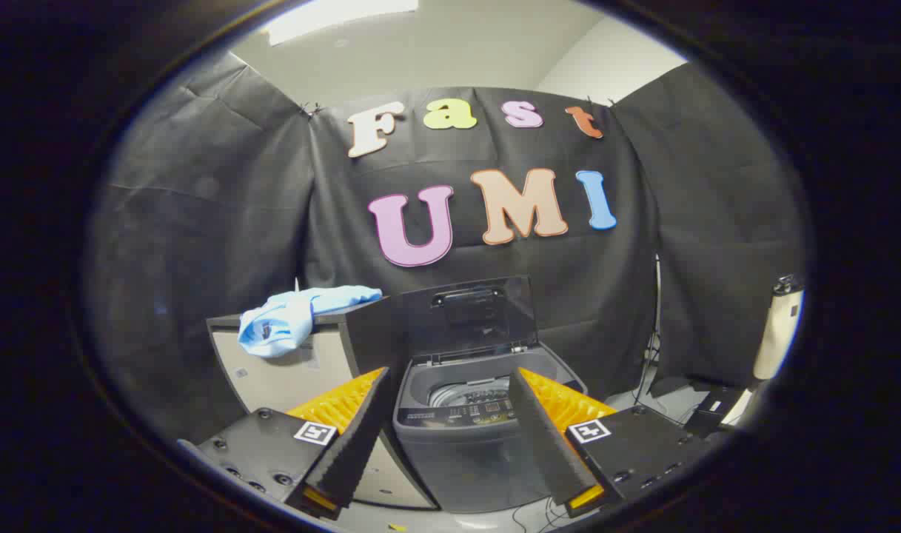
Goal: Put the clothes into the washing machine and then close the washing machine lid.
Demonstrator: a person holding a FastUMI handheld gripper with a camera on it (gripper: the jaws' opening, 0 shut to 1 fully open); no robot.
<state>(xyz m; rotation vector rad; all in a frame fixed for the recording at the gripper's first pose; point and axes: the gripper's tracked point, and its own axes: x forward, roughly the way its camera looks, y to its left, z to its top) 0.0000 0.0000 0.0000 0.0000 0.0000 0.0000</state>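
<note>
A small grey washing machine [465, 437] stands just ahead of my fingers, seen through the gap between them. Its lid [480, 314] is raised upright at the back, and the drum opening [469, 389] shows below it. A light blue piece of clothing [295, 318] lies crumpled on top of a low cabinet [287, 370] to the left of the machine, beyond my left finger. My gripper [450, 389] is open, with nothing held between the fingers.
Black cloth walls close the booth behind and on both sides. To the right of the machine a cream bottle-like object [779, 333] stands upright, with dark boxes [709, 411] and cables [651, 348] on the floor beside it.
</note>
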